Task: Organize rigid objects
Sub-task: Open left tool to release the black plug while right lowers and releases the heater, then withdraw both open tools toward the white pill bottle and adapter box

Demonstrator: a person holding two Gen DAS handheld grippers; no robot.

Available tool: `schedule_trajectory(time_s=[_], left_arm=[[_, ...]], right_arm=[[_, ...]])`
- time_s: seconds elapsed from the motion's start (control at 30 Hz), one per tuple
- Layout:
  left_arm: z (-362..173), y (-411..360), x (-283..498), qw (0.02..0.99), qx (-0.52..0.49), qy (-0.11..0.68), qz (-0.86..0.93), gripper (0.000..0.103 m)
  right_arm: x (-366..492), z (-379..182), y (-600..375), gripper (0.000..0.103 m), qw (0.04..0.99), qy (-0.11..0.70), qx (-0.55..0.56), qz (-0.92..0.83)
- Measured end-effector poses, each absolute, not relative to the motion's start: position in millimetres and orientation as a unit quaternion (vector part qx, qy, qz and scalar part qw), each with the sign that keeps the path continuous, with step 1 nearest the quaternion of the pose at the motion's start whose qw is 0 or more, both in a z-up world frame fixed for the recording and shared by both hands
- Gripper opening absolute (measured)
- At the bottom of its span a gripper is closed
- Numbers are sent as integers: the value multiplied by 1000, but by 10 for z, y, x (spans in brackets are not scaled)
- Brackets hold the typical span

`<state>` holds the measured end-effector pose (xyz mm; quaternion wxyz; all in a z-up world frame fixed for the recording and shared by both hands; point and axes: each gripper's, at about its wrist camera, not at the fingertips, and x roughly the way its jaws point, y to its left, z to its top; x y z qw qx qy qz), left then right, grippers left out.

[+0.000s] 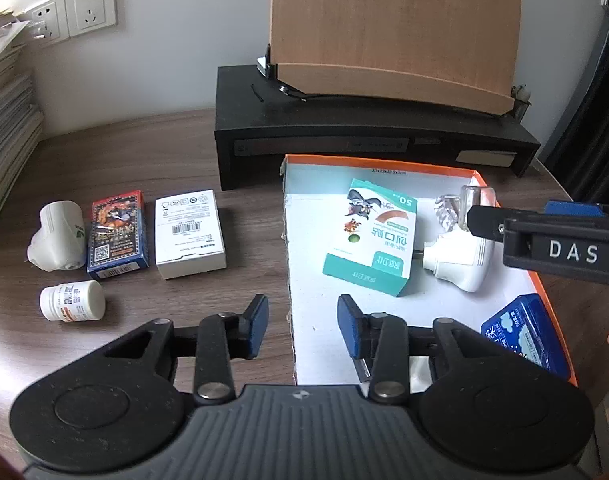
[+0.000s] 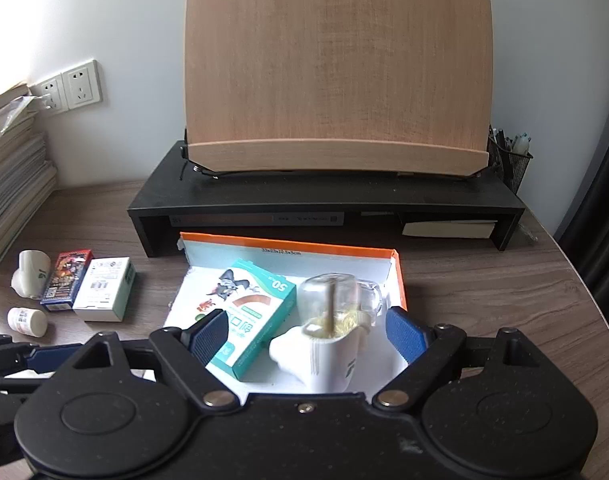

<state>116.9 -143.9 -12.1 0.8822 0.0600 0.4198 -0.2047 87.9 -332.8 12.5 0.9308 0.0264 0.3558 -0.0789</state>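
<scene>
- While nothing sits between its parted pads, the left gripper (image 1: 303, 326) straddles the tray's (image 1: 290, 264) near-left edge.
- Right gripper (image 2: 306, 334) stands apart around the white plug-in vaporiser (image 2: 330, 360), not pressing it.
- Teal plaster box (image 1: 370, 236) lies mid-tray; bare floor remains behind it.
- Left on the desk (image 1: 144, 160): pill bottle (image 1: 72, 302), card pack (image 1: 118, 234), white box (image 1: 190, 232), with clear wood beyond.

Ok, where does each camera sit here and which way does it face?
Left wrist: on the left tongs, looking down at the tray's left edge; right tongs enter from right.
Right wrist: on the right tongs, facing the plug-in vaporizer in the tray.
Both show the teal box, tray and wooden stand.
</scene>
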Motion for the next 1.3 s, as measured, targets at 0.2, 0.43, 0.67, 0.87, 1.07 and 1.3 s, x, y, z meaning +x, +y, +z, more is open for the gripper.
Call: schedule_trajectory(time_s=[0.2,0.43,0.67,0.87,1.07,1.3], left_arm=[[-38,-1272,1157,890,49,417,-176,54],[30,-959,1122,900,33,409,-144,69],[8,-602,1126,904,14,413,-109,71],[-30,-299,1161,905,-1,418,-80,72],[-67,-81,1198,904,-11,422,-61,72],[-127,80,1275,904,-16,425,-46,77]], right_arm=[[799,196,-3200,102,935,345,27,-75],[764,205,-2973,102,935,347,33,-56],[801,168,-2669,102,934,354,23,-28],[856,119,-2424,102,932,361,15,-7],[928,78,-2259,102,930,367,10,7],[1009,28,-2147,102,928,372,10,14]])
